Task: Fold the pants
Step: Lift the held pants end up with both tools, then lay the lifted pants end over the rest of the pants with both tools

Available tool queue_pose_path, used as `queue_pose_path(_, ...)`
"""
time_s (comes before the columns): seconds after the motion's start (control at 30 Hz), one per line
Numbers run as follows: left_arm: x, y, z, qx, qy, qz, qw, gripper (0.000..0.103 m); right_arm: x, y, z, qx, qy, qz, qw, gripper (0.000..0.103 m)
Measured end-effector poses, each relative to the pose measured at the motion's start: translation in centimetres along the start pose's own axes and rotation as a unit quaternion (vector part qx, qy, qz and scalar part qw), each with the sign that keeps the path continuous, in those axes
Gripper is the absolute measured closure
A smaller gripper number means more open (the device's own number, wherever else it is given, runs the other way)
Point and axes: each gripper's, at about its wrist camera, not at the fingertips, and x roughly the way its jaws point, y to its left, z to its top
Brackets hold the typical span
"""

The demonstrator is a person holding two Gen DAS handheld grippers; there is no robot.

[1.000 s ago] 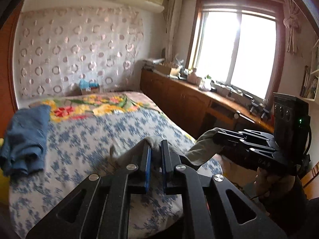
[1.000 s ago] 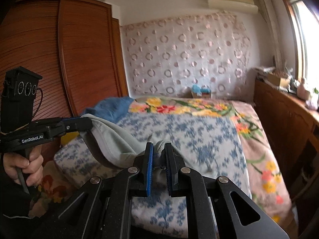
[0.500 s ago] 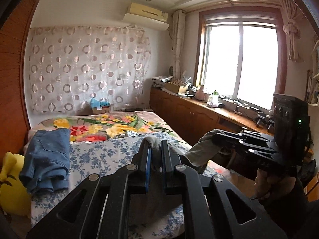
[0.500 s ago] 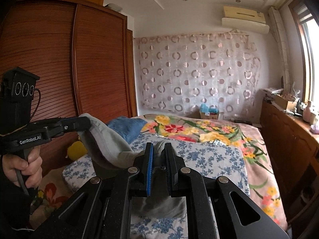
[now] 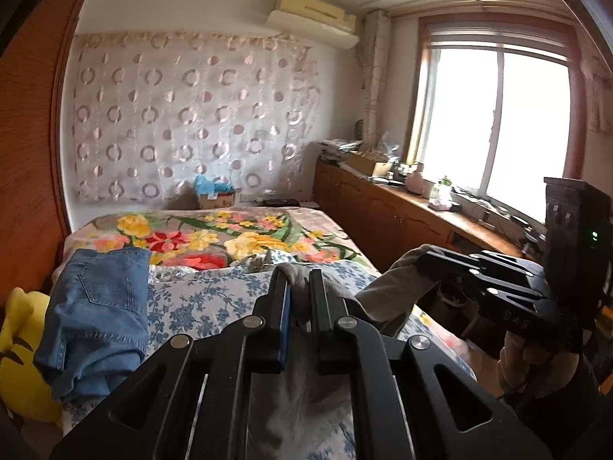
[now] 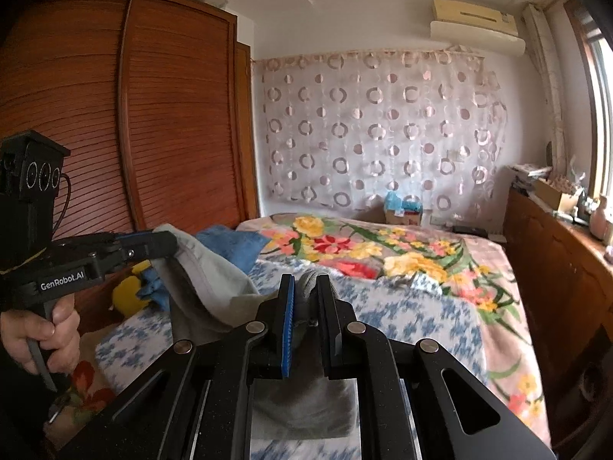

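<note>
Grey pants (image 5: 387,291) hang in the air between my two grippers, above the near end of the bed. My left gripper (image 5: 299,280) is shut on one edge of the pants; it also shows in the right wrist view (image 6: 164,243), pinching the grey cloth (image 6: 207,272). My right gripper (image 6: 306,283) is shut on the other edge, and it shows in the left wrist view (image 5: 421,257). The cloth below the fingers hangs down out of sight.
The bed (image 5: 214,299) has a blue-flowered sheet and a bright floral blanket (image 5: 214,234). Folded blue jeans (image 5: 99,306) lie at its left side by a yellow plush toy (image 5: 19,352). A wooden wardrobe (image 6: 134,134) stands left, a low cabinet (image 5: 383,214) under the window right.
Both grippers have risen with the grey pants, so the bed sits lower in both views and more wall and ceiling show. Both stay shut on the cloth.
</note>
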Motion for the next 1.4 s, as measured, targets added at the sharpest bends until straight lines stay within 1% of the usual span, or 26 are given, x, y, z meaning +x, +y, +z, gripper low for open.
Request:
queue_pose_path(0.1,1.6,0.6,1.3,-0.002,0.001,0.012,0.9999,0.094,2.3,0.1,1.5,-0.009,0.002,-0.015,1.0,0.092)
queue_pose_path(0.2,3.1,0.7,2.6,0.012,0.003,0.031,0.9994,0.094,4.5,0.4,2.7,-0.014,0.007,-0.025,1.0,0.092)
queue_pose_path(0.3,3.9,0.7,3.7,0.02,0.001,0.042,0.9989,0.094,6.4,0.4,3.9,-0.013,0.009,-0.033,0.999,0.093)
queue_pose_path(0.4,4.2,0.7,4.6,0.032,-0.008,0.056,0.9979,0.094,7.6,0.5,4.7,-0.018,0.001,-0.044,0.999,0.093)
queue_pose_path(0.47,4.2,0.7,4.5,0.038,-0.01,0.058,0.9975,0.094,7.9,0.5,4.9,-0.016,-0.01,-0.047,0.999,0.093)
queue_pose_path(0.53,4.0,0.7,3.7,0.039,-0.005,0.053,0.9978,0.094,7.5,0.8,4.2,-0.008,-0.019,-0.046,0.999,0.093)
queue_pose_path(0.57,3.9,0.7,3.3,0.041,-0.002,0.053,0.9978,0.094,7.7,0.9,3.8,-0.001,-0.016,-0.038,0.999,0.093)
queue_pose_path(0.67,4.1,0.9,1.7,0.046,0.02,0.053,0.9973,0.094,8.5,1.4,2.0,0.015,0.018,-0.026,0.999,0.093)
queue_pose_path(0.73,4.0,1.2,0.6,0.043,0.036,0.053,0.997,0.094,8.6,2.2,0.9,0.015,0.038,-0.027,0.999,0.093)
queue_pose_path(0.8,3.7,1.3,0.0,0.039,0.046,0.046,0.9971,0.094,8.5,3.1,0.3,0.009,0.047,-0.026,0.999,0.093)
queue_pose_path(0.93,2.5,1.1,-0.6,0.044,0.052,0.041,0.9968,0.094,7.8,4.6,-0.5,0.0,0.057,-0.02,0.998,0.093)
queue_pose_path(1.03,1.9,0.9,-1.1,0.043,0.058,0.037,0.9967,0.094,6.8,5.8,-1.0,-0.01,0.061,-0.015,0.998,0.093)
queue_pose_path(1.1,1.5,0.9,-1.7,0.041,0.062,0.032,0.9967,0.094,5.1,6.0,-1.7,-0.014,0.065,-0.01,0.998,0.093)
queue_pose_path(1.23,0.2,0.5,-3.8,0.035,0.069,0.022,0.9967,0.094,2.9,4.9,-2.8,0.004,0.076,0.007,0.997,0.093)
queue_pose_path(1.4,-0.8,-0.2,-6.1,0.034,0.077,0.012,0.9964,0.094,1.5,4.8,-4.1,0.004,0.093,0.014,0.996,0.093)
